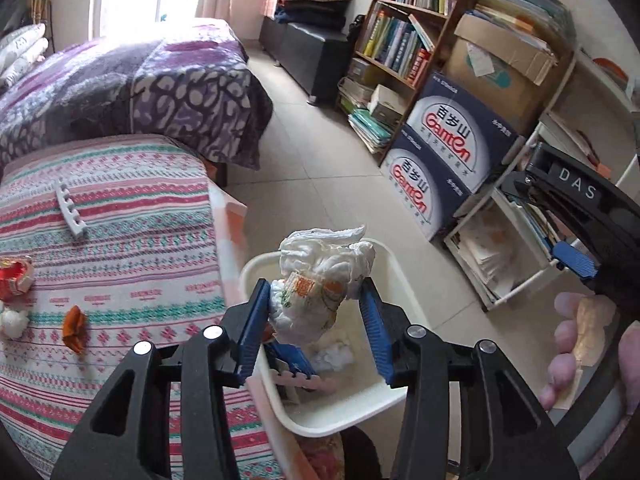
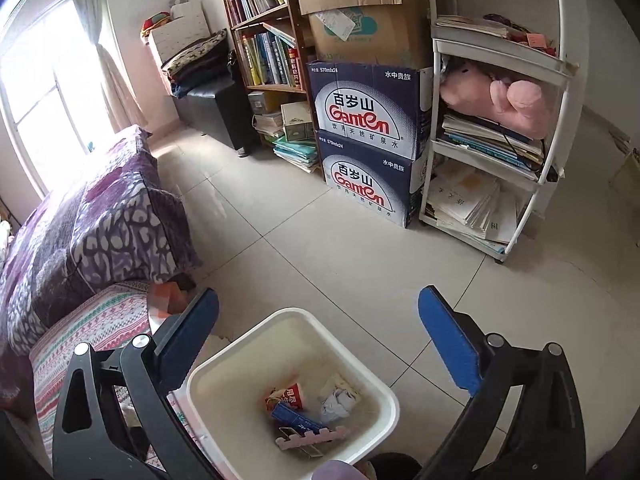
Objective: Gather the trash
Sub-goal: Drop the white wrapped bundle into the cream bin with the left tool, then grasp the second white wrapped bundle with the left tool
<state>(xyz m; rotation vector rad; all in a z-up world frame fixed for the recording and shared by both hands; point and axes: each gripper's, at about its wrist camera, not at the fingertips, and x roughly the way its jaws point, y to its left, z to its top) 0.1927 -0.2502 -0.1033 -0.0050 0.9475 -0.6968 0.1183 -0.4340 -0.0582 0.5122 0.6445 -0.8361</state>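
Above the white bin [image 1: 394, 268], a crumpled paper wad [image 1: 320, 280] sits between the blue pads of the left tongs [image 1: 316, 322], touching the left pad, the right one just apart. The right tongs [image 2: 320, 344] gape wide and empty over the same bin.

Open tiled floor [image 2: 320, 240] beyond white bin [image 2: 224, 364], bed edge [image 2: 100, 320] left, stacked boxes [image 2: 368, 148] and shelves [image 2: 500, 160] behind

A white square plastic bin [image 2: 224, 376] stands on the tiled floor [image 2: 320, 248] just beside the striped patterned bed [image 1: 120, 240]; crumpled wrappers [image 1: 16, 280] lie on the bed, stacked water cartons [image 2: 368, 144] across the floor beside a wooden bookshelf [image 2: 264, 40]
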